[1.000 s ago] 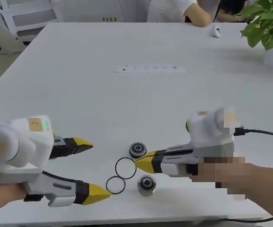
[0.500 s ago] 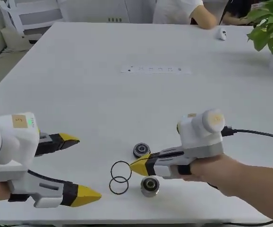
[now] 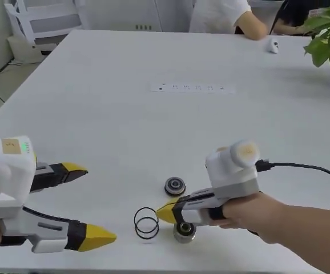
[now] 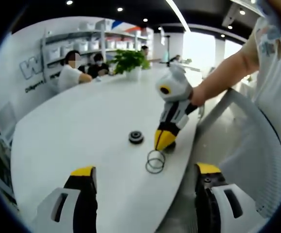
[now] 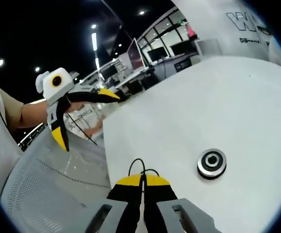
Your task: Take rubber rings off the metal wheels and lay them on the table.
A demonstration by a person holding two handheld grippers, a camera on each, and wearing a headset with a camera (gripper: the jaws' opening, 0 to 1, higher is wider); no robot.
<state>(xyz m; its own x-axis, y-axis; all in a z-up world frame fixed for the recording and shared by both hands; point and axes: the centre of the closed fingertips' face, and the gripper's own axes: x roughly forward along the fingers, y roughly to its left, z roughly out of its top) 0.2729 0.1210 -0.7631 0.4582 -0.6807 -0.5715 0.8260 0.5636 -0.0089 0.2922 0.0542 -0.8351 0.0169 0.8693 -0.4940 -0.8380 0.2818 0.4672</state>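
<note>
Two thin black rubber rings [image 3: 146, 222] [image 4: 155, 161] lie overlapping on the white table [image 3: 153, 131]. My right gripper [image 3: 164, 211] [image 5: 141, 180] is shut, and the right edge of one ring [image 5: 136, 164] runs into its yellow tips. One metal wheel [image 3: 175, 185] [image 4: 136, 137] [image 5: 211, 162] lies bare just behind. A second wheel [image 3: 185, 231] sits half hidden under the right gripper. My left gripper [image 3: 88, 201] [image 4: 145, 171] [image 5: 89, 120] hovers open to the left of the rings, holding nothing.
The table's front edge is close below the rings. A white power strip [image 3: 192, 88] lies mid-table. A potted plant [image 3: 328, 40] and a small white object [image 3: 273, 47] stand at the far right, with a person [image 3: 222, 14] seated at the far end. A black cable [image 3: 302, 166] trails from the right gripper.
The right gripper has drawn back towards the front edge, and the ring at its tips came along to overlap the other ring. The left gripper has slid slightly left.
</note>
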